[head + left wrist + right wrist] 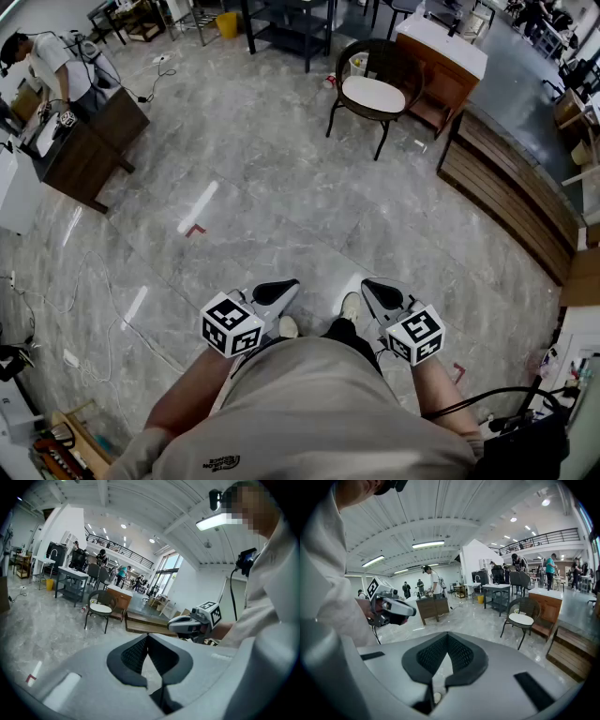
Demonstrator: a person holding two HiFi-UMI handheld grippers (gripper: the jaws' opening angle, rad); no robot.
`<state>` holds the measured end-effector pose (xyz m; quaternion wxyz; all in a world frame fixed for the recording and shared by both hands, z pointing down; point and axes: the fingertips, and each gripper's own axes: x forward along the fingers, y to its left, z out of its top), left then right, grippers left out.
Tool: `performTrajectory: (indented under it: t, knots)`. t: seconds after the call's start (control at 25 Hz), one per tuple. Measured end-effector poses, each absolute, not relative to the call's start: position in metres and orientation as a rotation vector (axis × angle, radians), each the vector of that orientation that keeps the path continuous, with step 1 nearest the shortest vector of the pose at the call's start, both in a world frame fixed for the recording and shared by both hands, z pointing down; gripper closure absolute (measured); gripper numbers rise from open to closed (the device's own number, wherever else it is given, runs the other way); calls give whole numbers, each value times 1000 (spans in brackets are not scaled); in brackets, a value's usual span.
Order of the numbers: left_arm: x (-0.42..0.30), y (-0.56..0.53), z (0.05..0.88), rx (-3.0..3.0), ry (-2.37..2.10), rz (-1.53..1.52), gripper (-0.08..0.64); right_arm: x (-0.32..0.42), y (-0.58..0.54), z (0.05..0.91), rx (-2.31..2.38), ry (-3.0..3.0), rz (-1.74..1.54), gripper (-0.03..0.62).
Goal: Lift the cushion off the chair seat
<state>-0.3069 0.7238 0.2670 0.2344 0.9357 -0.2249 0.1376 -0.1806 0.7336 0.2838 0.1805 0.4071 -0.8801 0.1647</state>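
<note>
A left gripper (279,292) and right gripper (380,293) held at the person's waist, jaws closed on nothing; the white cushion (373,94) lies on the chair (360,52) seat, well apart across the floor (244,187).

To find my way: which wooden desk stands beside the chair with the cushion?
The white-topped desk, close by the chair on its right in the head view; the dark desk stands far off at the left.

You have no writing you can read here. The small dark logo (217,462) on your pale grey fabric shirt (319,403) is too tiny to make out; the white marker cubes (232,325) carry only black square patterns.
</note>
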Motion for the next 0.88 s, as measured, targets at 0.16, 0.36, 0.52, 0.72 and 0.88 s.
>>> performTrajectory:
  t: [0.16, 0.36, 0.52, 0.72, 0.88]
  knots:
    - [-325, 735, 270, 2609, -597, 438, 554, -203, 740, 283, 1149, -2483, 482, 581]
    - [-345, 740, 283, 2664, -579, 561, 554, -225, 745, 288, 1124, -2471, 521, 581]
    - [-342, 727, 283, 2657, -534, 545, 554, -232, 732, 292, 1067, -2463, 591, 581]
    - [-317, 693, 283, 2638, -487, 520, 554, -220, 686, 300, 1008, -2468, 685, 580]
    - [-295, 647, 281, 2598, -490, 510, 554, -196, 627, 294, 1084, -2499, 665, 578]
